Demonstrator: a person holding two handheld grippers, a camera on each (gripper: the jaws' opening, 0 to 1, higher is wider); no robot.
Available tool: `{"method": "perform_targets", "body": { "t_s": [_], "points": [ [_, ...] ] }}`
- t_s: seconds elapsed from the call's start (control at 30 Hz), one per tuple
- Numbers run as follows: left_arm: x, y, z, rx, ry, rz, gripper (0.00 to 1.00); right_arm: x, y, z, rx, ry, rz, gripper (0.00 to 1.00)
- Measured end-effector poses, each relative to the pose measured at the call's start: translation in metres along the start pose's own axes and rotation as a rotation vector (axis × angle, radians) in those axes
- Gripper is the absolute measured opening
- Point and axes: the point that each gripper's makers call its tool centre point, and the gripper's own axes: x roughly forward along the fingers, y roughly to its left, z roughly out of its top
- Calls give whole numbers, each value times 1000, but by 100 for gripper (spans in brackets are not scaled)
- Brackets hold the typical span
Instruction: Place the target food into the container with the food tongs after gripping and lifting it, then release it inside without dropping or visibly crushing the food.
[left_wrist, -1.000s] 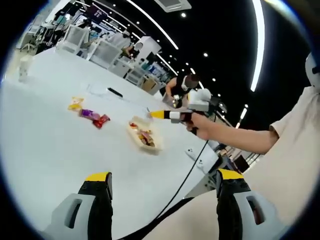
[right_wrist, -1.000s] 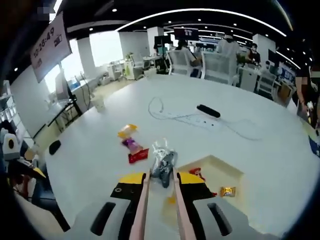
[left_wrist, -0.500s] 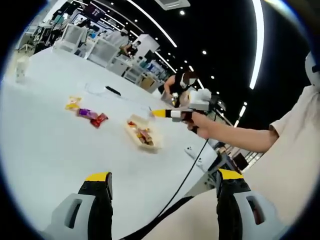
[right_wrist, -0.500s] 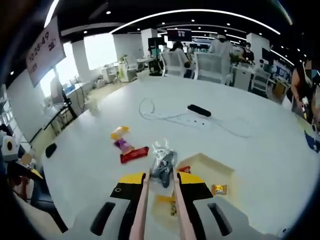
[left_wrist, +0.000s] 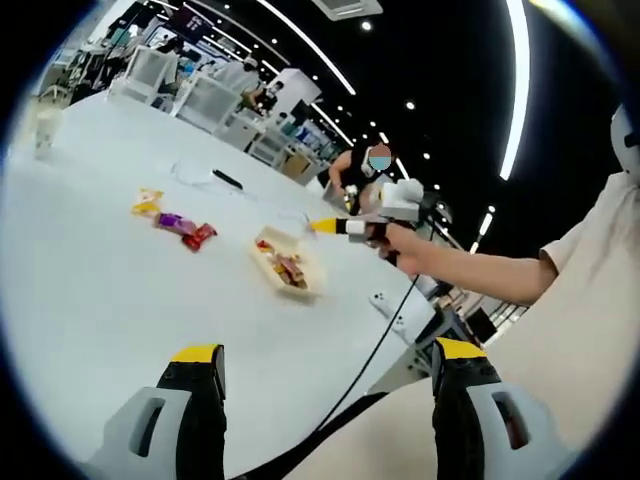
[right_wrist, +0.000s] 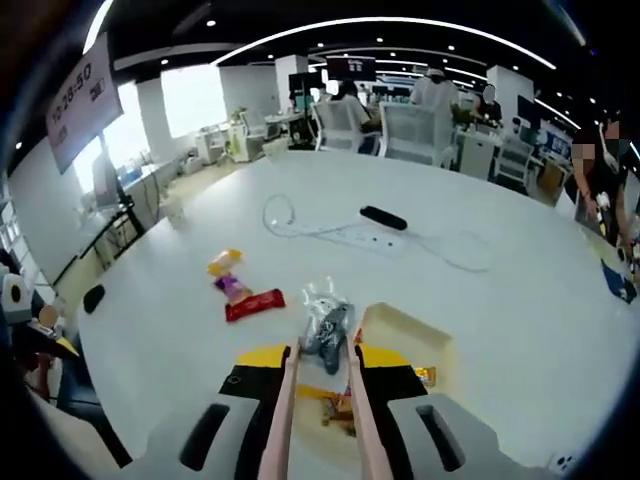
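So the right hand-held gripper (right_wrist: 320, 362) is squeezing a pair of pinkish food tongs (right_wrist: 283, 420), and the tong tips are pinched on a little clear-wrapped dark snack (right_wrist: 326, 322), held up off the white surface (right_wrist: 520, 300). The snack hangs right over the near-left edge of the cream container (right_wrist: 405, 335), which already has a few wrapped candies inside. Around 10 o'clock from the container there's a red snack bar (right_wrist: 254, 304), a purple one (right_wrist: 231, 286) and a yellow packet (right_wrist: 223, 262) lying in a loose row. Further back, around 12, a white power strip (right_wrist: 352, 238) with a black remote-looking thing (right_wrist: 382, 217) just beyond it.

In the left gripper view, the left hand-held gripper (left_wrist: 318, 362) is wide open, holding nothing, low over the surface (left_wrist: 90, 300).
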Motion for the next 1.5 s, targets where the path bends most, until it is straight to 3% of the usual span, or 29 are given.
{"method": "perform_targets", "body": {
  "t_s": [0.23,0.5,0.67,1.1,1.5],
  "points": [
    [7,-14,-13,13,38,-33,85,-32,-15,3,46,-83,-65,24],
    [14,-24,-19,21,72,-58,85,-46,-33,-3,99,-108,-96,24],
    [22,-30,-12,45,89,-80,85,-72,-67,-15,174,-133,-158,24],
    [32,-37,-10,64,114,-102,85,-100,-105,-37,248,-145,-248,26],
    [34,-39,-14,67,124,-106,85,-115,-124,-45,261,-147,-289,27]
  ]
}}
